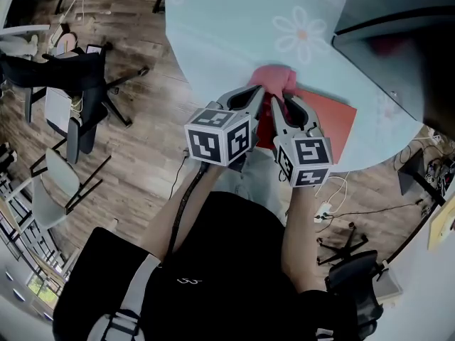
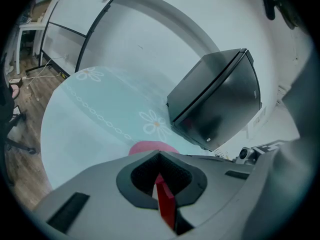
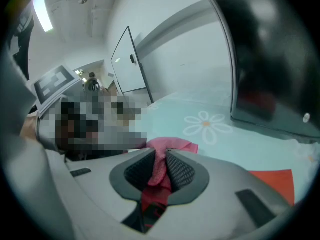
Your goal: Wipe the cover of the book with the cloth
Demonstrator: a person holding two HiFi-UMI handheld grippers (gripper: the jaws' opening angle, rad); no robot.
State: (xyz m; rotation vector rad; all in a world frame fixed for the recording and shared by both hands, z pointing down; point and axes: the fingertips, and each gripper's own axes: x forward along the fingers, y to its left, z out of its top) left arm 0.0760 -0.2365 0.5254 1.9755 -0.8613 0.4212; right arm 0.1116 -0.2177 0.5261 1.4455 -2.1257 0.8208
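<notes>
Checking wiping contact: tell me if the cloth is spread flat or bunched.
Bunched: the cloth is a crumpled wad pinched in the right gripper, not flat on the book.

Black short-sleeved top (image 1: 220,275), grey left gripper (image 1: 259,89), grey right gripper (image 1: 279,99), marker cubes (image 1: 220,135)

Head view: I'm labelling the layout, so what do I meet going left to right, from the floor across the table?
Black office chair → left gripper → right gripper → exposed part of the red book → dark box. The pink cloth overlaps both grippers, so it is left out.
</notes>
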